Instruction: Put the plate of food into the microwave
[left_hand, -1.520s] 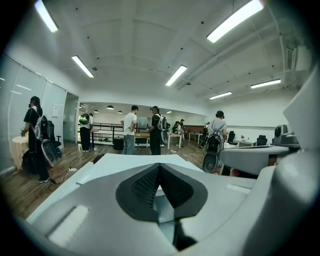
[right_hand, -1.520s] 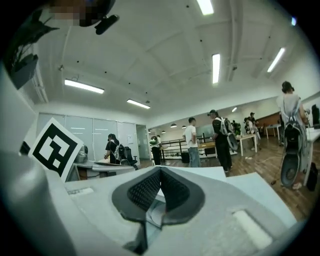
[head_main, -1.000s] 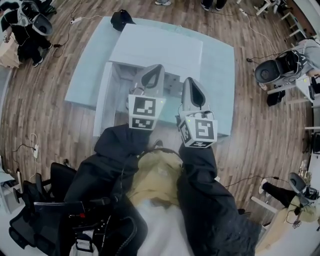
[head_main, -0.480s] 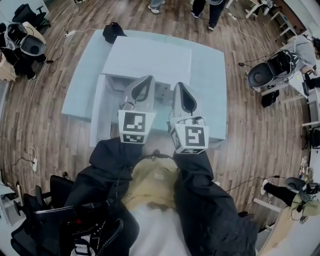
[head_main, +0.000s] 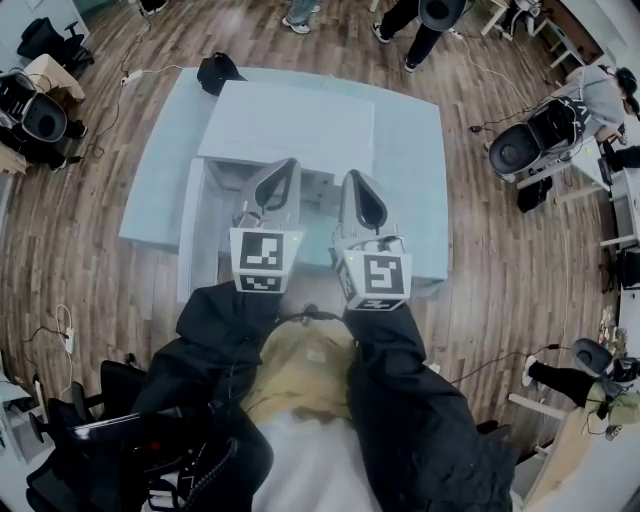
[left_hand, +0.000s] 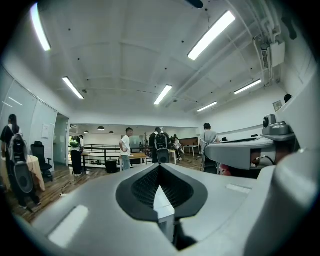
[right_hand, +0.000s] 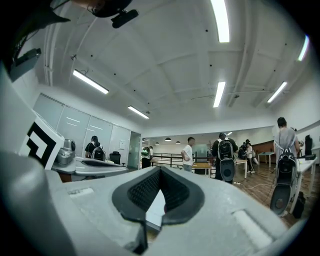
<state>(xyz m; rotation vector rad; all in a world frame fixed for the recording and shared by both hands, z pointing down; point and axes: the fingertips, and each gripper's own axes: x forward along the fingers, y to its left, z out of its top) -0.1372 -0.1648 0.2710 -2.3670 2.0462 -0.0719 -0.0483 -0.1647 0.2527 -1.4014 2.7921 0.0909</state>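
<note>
Microwave (head_main: 290, 125) sits beyond left gripper (head_main: 288, 168) and right gripper (head_main: 356, 182), both tilted upward.

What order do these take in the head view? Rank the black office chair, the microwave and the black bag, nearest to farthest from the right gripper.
1. The microwave, straight ahead of the right gripper.
2. The black bag, at the far left corner of the table.
3. The black office chair, beyond the table, far left.

Open office: desks (left_hand: 132, 155), swivel chairs (left_hand: 40, 154), strip lights (left_hand: 210, 34)
</note>
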